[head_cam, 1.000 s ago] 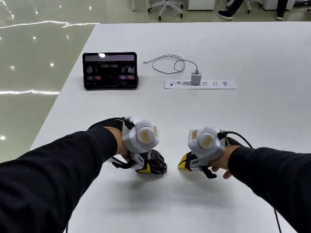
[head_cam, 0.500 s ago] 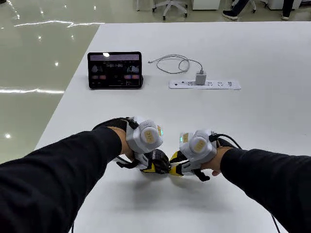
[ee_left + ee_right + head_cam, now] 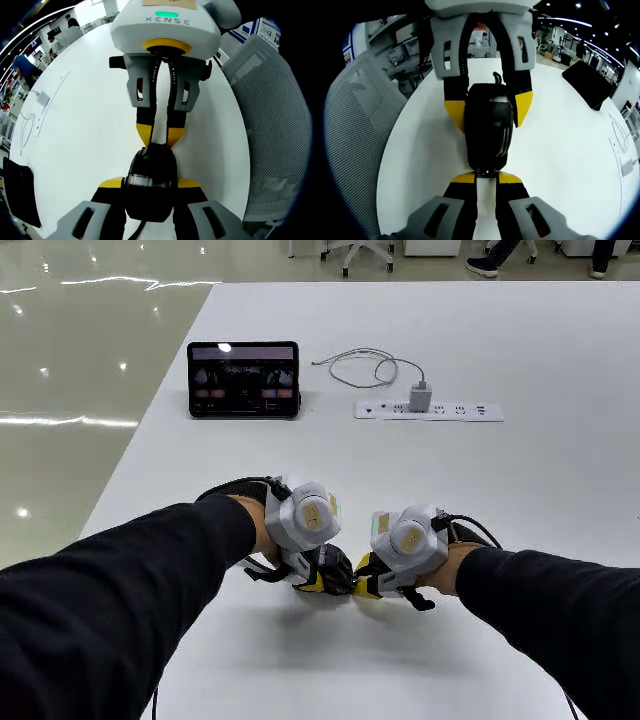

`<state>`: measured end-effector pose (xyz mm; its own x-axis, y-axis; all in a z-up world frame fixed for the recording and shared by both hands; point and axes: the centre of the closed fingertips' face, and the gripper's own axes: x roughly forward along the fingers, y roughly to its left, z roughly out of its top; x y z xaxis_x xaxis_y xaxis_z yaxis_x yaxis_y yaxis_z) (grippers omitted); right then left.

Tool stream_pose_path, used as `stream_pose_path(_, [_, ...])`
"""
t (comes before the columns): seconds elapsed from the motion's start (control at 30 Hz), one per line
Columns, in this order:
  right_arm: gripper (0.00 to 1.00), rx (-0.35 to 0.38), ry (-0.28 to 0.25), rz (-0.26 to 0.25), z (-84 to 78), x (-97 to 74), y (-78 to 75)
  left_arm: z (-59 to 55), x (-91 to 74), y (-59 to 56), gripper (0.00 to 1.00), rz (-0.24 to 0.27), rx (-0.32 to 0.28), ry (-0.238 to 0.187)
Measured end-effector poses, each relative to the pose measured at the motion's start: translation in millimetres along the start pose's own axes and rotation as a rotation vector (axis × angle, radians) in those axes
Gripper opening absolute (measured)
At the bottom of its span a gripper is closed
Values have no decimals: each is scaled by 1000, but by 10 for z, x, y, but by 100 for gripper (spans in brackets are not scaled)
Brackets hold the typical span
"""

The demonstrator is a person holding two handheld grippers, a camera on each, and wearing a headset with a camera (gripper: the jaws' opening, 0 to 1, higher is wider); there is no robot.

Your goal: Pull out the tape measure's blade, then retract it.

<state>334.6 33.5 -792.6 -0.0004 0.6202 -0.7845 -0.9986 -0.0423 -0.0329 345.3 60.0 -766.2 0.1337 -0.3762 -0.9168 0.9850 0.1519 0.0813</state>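
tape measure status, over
Left tool shut on tape measure. Right tool at its mouth, jaws a slit apart, grip unclear. Nothing in the way.

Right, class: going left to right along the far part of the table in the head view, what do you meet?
Tablet → coiled white cable → charger.

Left arm (image 3: 130,590) and right arm (image 3: 560,605) in dark sleeves, reaching forward and angled inward. Left gripper (image 3: 324,578) and right gripper (image 3: 364,583) meet tip to tip, facing each other. Left jaws clamped on either side of the tape measure (image 3: 150,185). Right jaws drawn narrow, with a slim gap between the yellow tips; unclear whether they pinch anything.
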Motion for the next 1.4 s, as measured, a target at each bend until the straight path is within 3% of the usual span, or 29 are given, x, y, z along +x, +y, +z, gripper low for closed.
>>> stream_pose_path(0.43, [6,40,-12,1,-25,-16,-15,3,-10,10,32,4,-16,-8])
stream_pose_path(1.13, [7,55,-29,15,-28,-32,0,5,-15,17,32,5,-36,-28])
stream_pose_path(1.2, [8,17,-31,-1,23,-44,-27,5,-17,29,32,9,-50,-34])
stream_pose_path(1.23, [9,57,-20,-10,11,-48,-43,4,-21,39,32,11,-60,-36])
stream_pose_path(1.4, [11,44,-16,7,10,-34,-45,4,-15,24,32,6,-48,-38])
